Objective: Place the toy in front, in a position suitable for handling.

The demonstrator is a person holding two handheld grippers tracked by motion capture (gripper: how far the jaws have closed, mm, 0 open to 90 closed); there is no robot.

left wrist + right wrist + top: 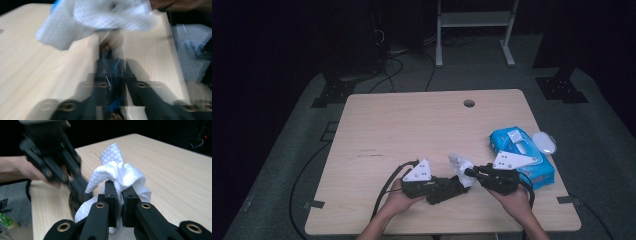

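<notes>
Holding a white wet wipe [117, 173] between us, we have the right hand-held gripper [119, 192] clamped on it: in the right gripper view its two black jaws stand nearly together with bunched cloth pinched between them. The left hand-held gripper [458, 184] meets the same wipe from the other side. The left gripper view is badly smeared, but its jaws look drawn together right under the wipe [100, 17], and in the right gripper view its tip is buried in the lower folds, so we judge it closed on the wipe too.

The wipe hangs just above the table [412, 125], near the front edge and right of the middle, between the two tips. Just behind the right hand lies the blue wipes pack [524, 155], its white lid [544, 142] flipped open to the side.

We judge the step in hand to be a two-handed grip on a crumpled wipe, ready for spreading or folding. The next move would call for drawing the tips apart gently, keeping both pinches firm so that the thin cloth opens rather than slips or tears.

The high view gives the layout: both forearms, the pack, the cable hole [469, 103] at the far edge. The right gripper view gives what the high view cannot, the cloth's dimpled weave and how deep it sits in the jaws. The left gripper view adds the wipe's underside.
</notes>
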